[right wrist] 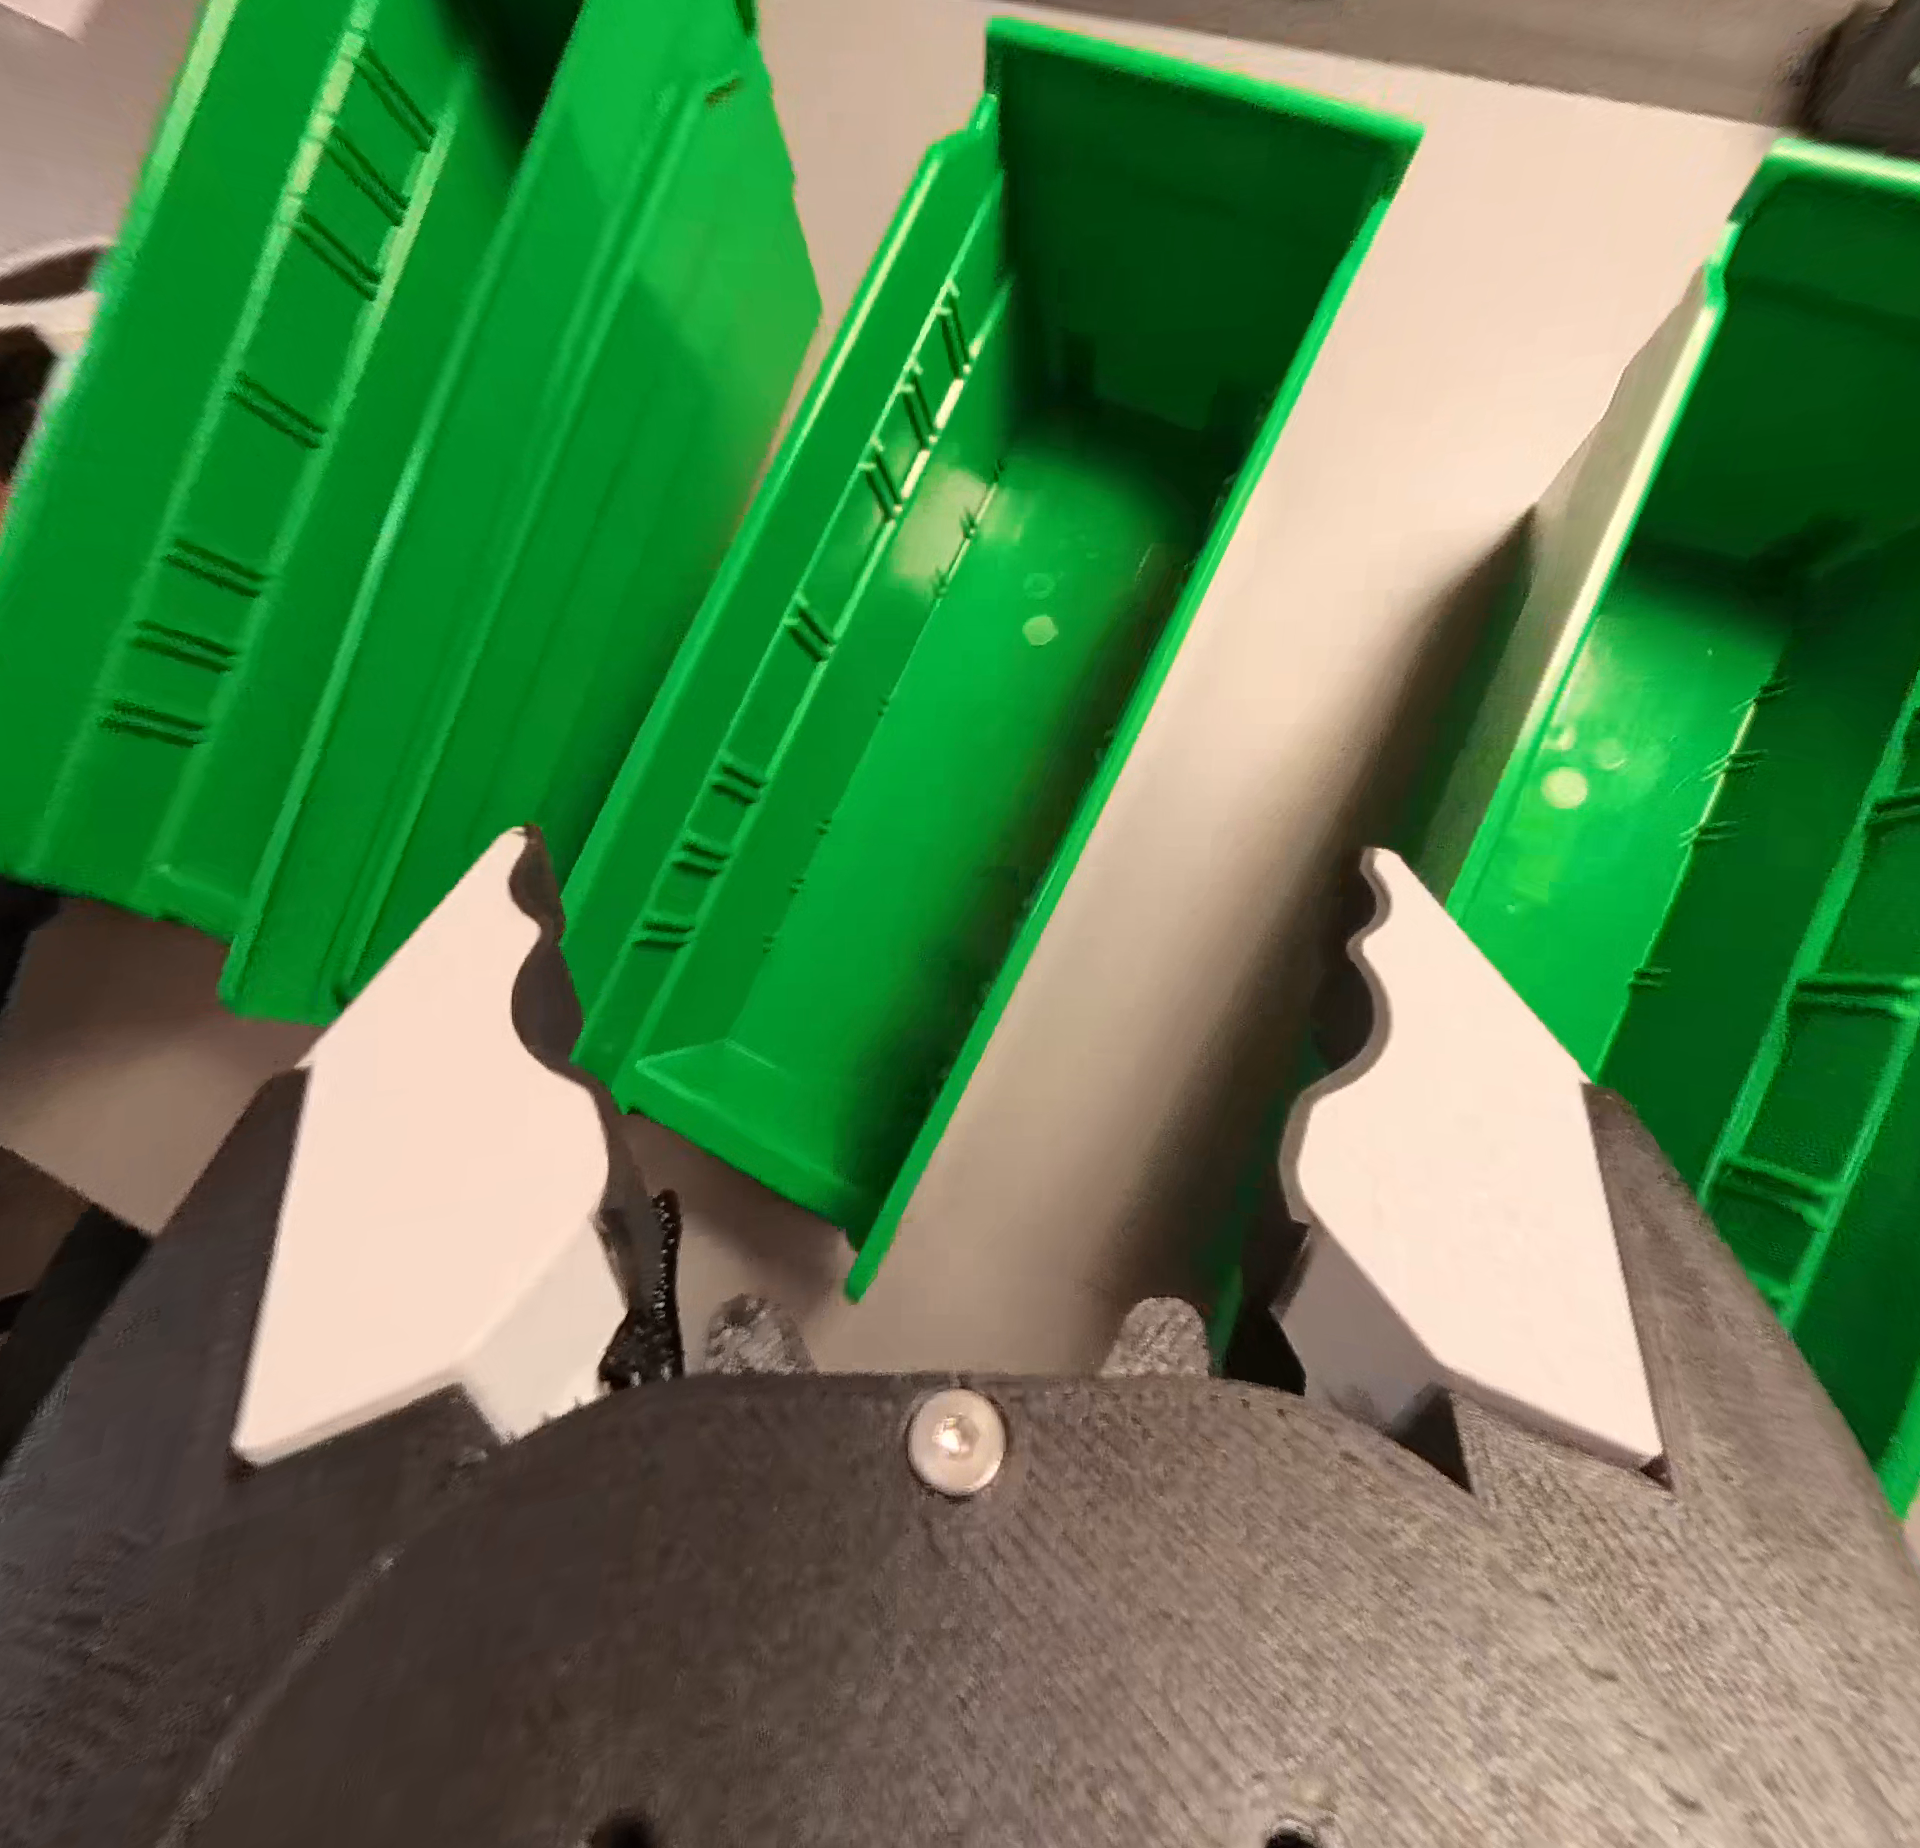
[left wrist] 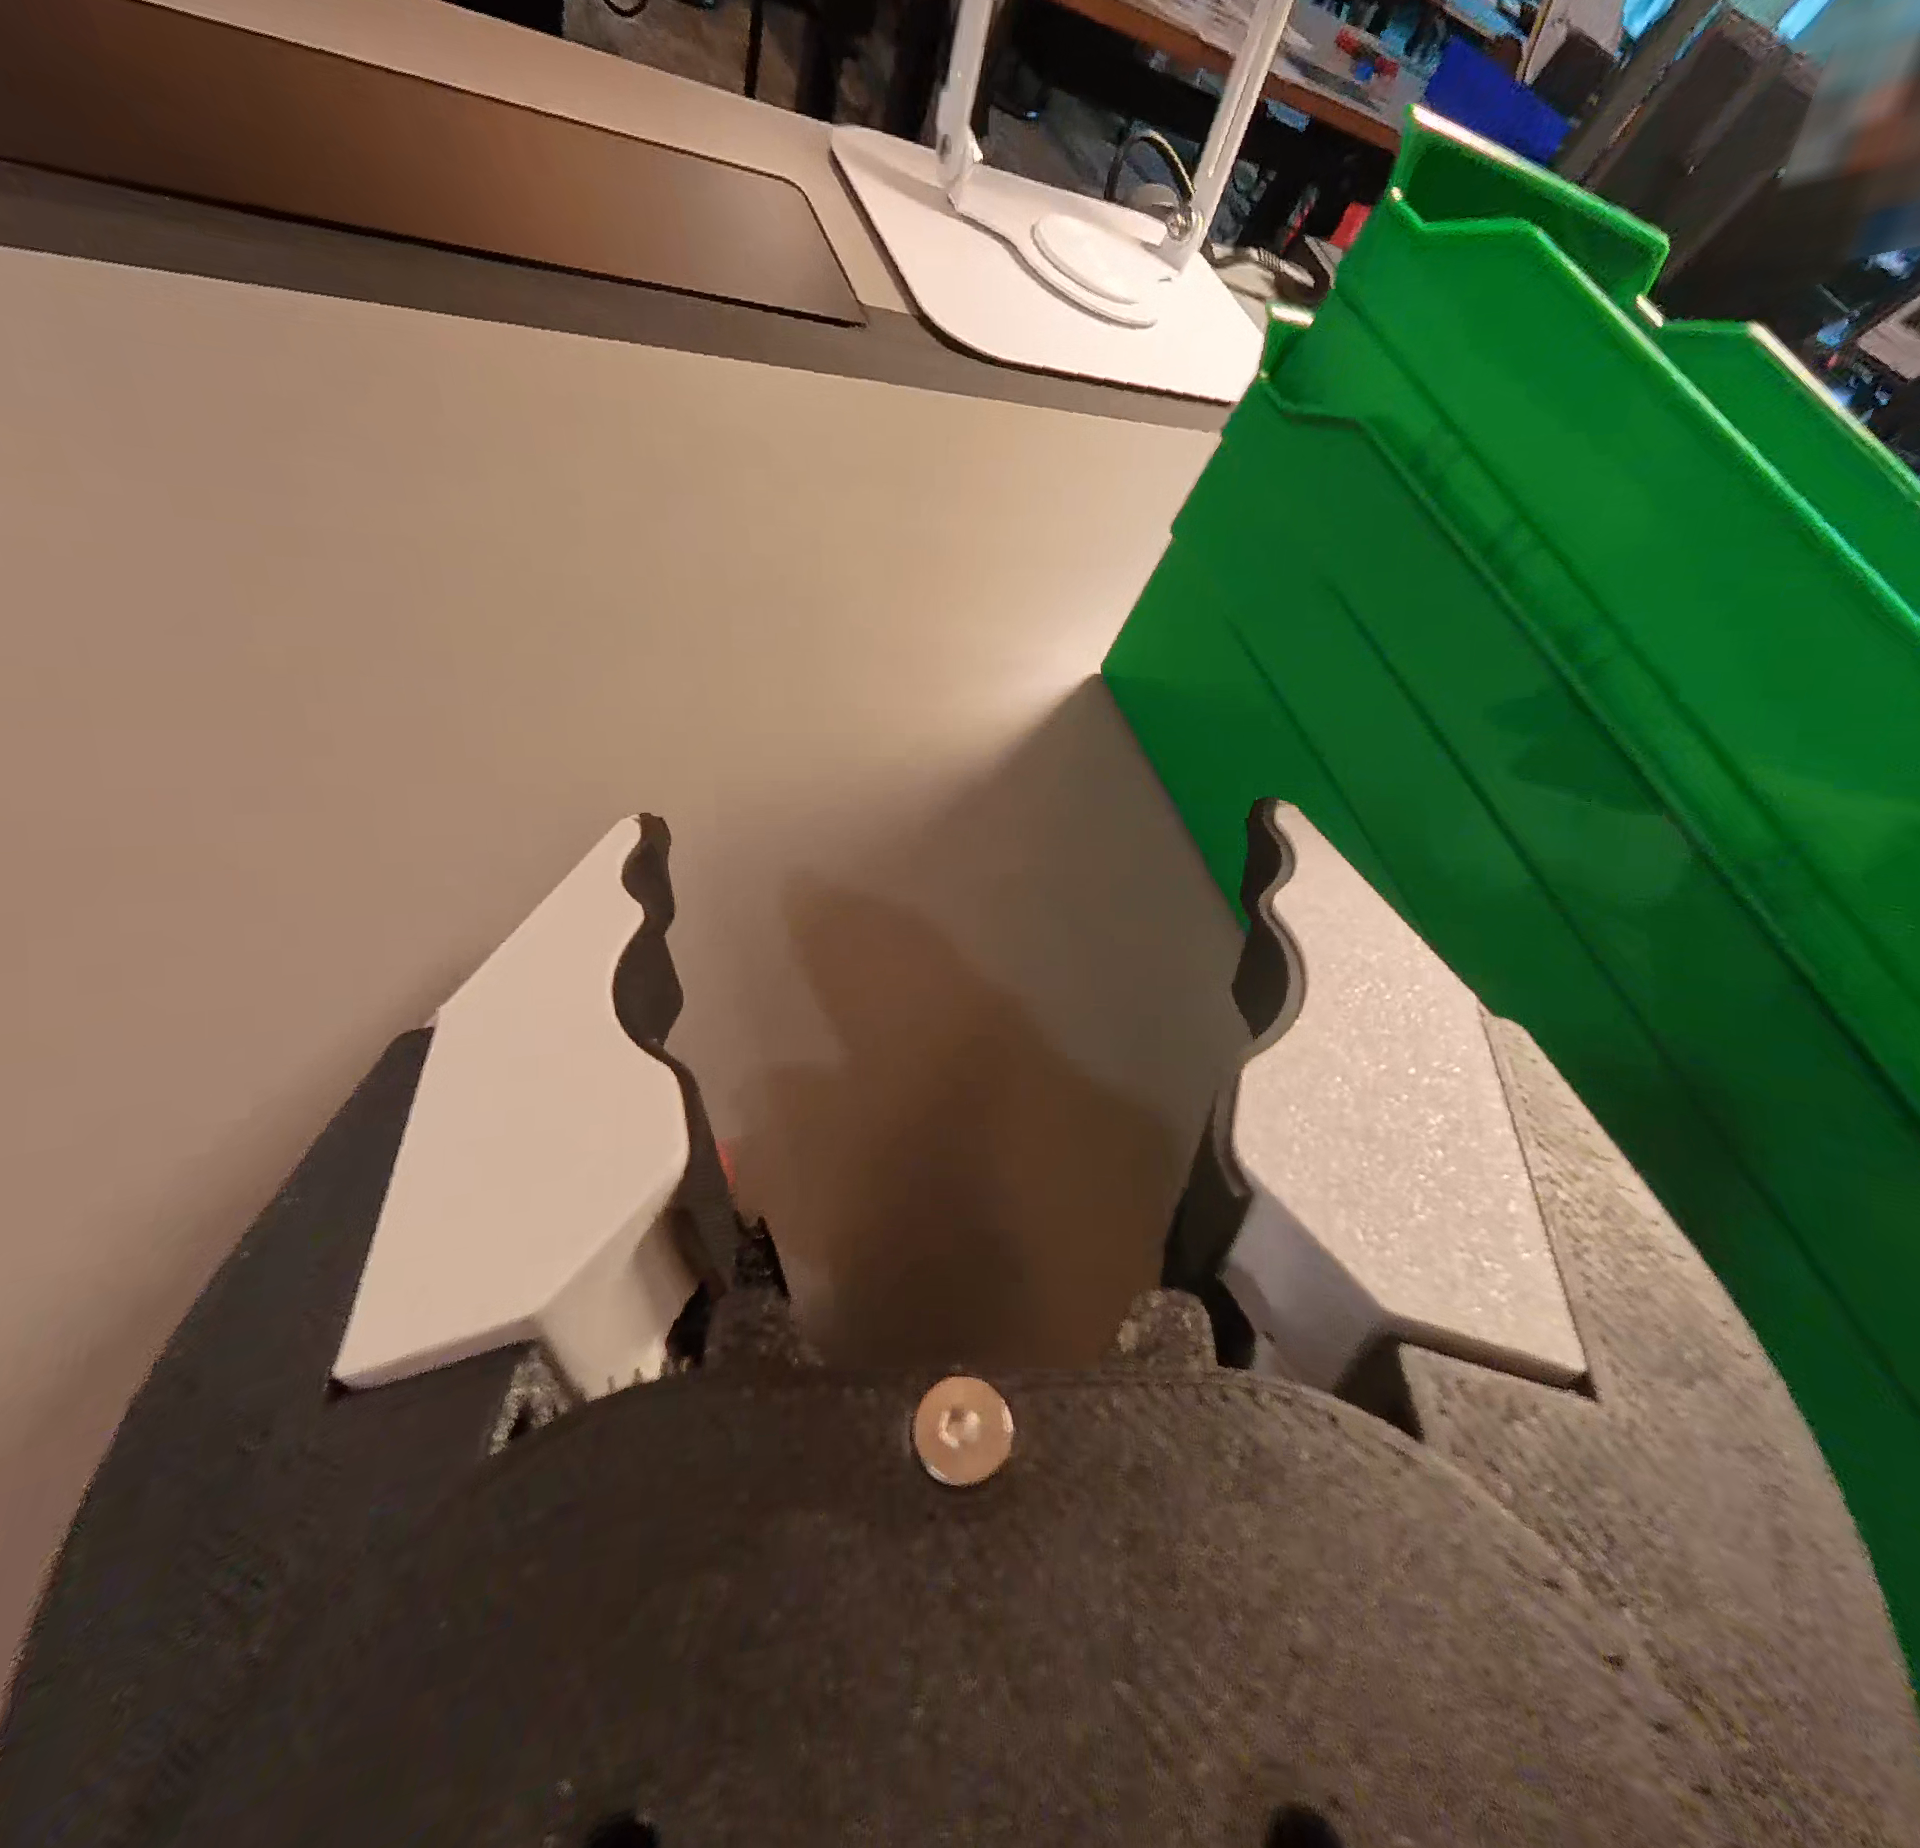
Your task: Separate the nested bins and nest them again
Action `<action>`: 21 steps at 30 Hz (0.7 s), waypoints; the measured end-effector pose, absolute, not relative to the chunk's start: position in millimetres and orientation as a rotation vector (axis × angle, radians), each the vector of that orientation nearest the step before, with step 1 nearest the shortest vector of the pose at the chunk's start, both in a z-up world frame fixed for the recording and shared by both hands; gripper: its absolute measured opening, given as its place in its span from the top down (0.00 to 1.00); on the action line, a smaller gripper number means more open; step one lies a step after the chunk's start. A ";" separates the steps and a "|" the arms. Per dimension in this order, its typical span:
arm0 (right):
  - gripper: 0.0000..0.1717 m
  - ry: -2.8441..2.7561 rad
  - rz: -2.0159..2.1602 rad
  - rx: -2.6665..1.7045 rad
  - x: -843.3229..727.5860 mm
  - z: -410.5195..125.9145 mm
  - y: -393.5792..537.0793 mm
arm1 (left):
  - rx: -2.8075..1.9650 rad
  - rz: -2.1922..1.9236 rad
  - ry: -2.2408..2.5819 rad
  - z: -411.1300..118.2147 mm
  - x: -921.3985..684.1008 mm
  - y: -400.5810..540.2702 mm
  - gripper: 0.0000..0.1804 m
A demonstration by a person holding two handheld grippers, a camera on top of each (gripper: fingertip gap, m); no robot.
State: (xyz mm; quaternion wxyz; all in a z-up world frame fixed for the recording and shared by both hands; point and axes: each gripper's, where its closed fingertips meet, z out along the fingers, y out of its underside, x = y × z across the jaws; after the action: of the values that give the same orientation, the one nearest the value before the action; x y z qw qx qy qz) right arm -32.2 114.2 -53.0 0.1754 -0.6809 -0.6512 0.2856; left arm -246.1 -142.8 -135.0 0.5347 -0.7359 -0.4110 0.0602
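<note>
Three bright green bins (right wrist: 1039,655) with ribbed walls sit on a beige table (left wrist: 416,655); white lamp base (left wrist: 1039,271).

A beige tabletop (left wrist: 436,593) carries a white lamp base (left wrist: 1049,260); cluttered workbenches (left wrist: 1195,22) stand behind under dim light.

A white lamp base (left wrist: 1049,271) with two slanted white arms (left wrist: 1101,53) sits at the far edge of the beige tabletop (left wrist: 468,603). Cluttered workbenches (left wrist: 1299,42) and a blue crate (left wrist: 1496,105) lie beyond.
</note>
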 end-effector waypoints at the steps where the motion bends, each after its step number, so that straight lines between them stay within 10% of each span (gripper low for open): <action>1: 0.14 -1.859 0.771 -1.946 -40.5 -56.8 115.3 | -1.785 0.162 -0.960 -136.7 -243.5 -140.7 0.39; 21: 0.16 -1.976 0.366 -2.106 -89.0 -108.4 106.7 | -1.786 0.149 -0.980 -139.2 -239.8 -146.9 0.50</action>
State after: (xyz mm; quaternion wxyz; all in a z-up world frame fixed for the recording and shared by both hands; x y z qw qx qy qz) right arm -89.0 106.7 -108.4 0.1151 -0.7187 -0.6742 0.1251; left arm -239.8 -146.9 -139.2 0.5221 -0.7458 -0.4091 0.0623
